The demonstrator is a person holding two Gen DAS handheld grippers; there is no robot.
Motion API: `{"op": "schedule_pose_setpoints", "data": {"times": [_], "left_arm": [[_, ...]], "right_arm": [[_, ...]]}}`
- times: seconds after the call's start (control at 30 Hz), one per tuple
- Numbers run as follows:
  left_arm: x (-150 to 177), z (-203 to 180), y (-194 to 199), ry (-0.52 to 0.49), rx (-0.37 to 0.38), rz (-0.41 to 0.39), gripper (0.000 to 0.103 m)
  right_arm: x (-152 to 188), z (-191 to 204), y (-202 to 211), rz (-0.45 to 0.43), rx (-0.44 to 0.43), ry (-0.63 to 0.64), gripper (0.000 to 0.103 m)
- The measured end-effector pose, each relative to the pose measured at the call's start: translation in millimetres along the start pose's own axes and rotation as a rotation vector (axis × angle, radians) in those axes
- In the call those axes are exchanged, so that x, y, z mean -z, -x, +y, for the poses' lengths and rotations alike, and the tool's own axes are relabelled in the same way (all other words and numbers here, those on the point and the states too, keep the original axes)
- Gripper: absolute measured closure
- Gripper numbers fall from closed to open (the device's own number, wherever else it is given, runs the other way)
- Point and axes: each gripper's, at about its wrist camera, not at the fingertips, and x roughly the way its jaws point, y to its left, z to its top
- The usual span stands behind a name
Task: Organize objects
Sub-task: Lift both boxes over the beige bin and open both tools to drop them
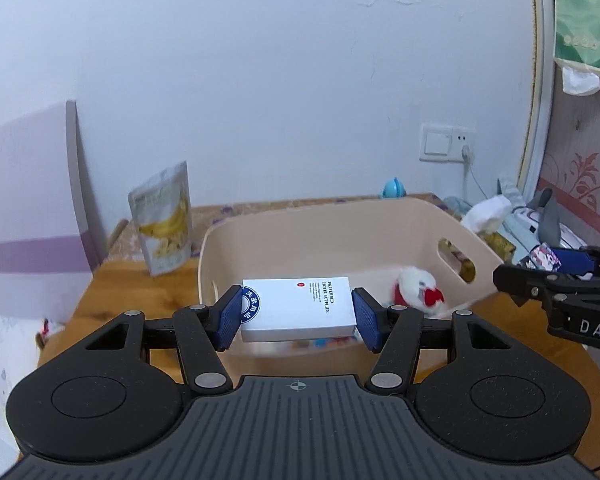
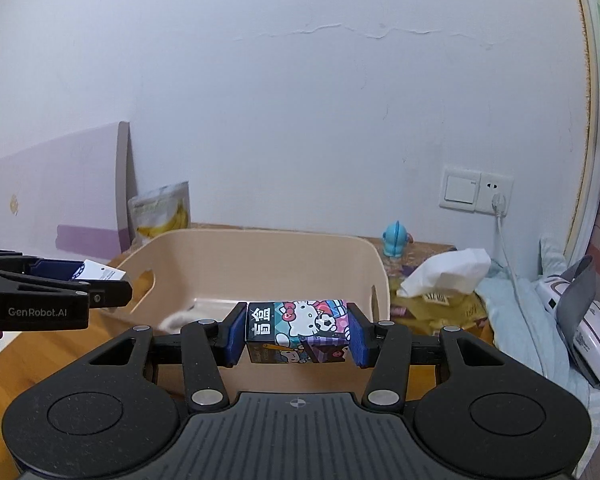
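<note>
Flat white box [image 1: 300, 308], blue round seal, small black lettering.

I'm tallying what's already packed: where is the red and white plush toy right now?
In the left wrist view the plush toy lies inside the beige bin, at its right end near the handle cutout, right of the white box held by the left gripper.

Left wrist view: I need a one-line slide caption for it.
Left gripper holds a white box over the beige bin containing a plush toy, banana snack bag standing behind.
</note>
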Motion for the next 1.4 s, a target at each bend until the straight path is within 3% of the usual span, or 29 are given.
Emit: {"op": "schedule_pose_setpoints", "data": {"times": [0.6,1.0,1.2,1.4], "left_arm": [[-35.0,-4.2,-67.8,-0.009,0.047,0.056,0.044],[-24.2,-10.2,-114.4,-0.061,0.025,0.161,0.043],[-11.6,-11.8,-137.5,-0.057,0.046,0.255,0.043],[-4.1,-16.5,-148.4,-0.068,0.071,0.301,0.043]], "right_arm": [[-28.2,-13.3,-55.8,0.041,0.005,-0.057,0.056],[-26.0,-11.6,-97.1,0.121,0.010,-0.019,0.056],[-15.3,-10.6,-115.7,0.187,0.012,0.000,0.056],[-4.5,-11.2,-127.1,0.243,0.009,0.009,0.055]]}}
